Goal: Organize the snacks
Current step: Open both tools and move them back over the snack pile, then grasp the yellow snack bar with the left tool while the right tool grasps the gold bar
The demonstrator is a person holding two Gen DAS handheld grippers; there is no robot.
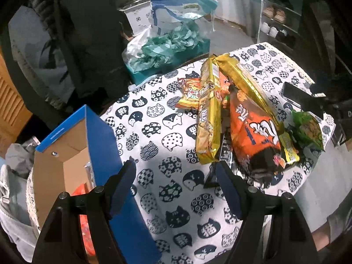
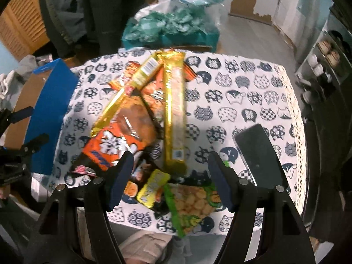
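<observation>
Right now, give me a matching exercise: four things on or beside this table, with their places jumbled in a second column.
Things:
1. blue cardboard box
2. green snack bag
3. black phone
4. orange snack bag

Places:
A. lying partly under two long gold packets
B. at the table's left edge, open
C. alone on the cat-print cloth, right of the pile
D. at the near table edge, between the right hand-held gripper's open fingers in its own view

Pairs: 1-B, 2-D, 3-C, 4-A
</observation>
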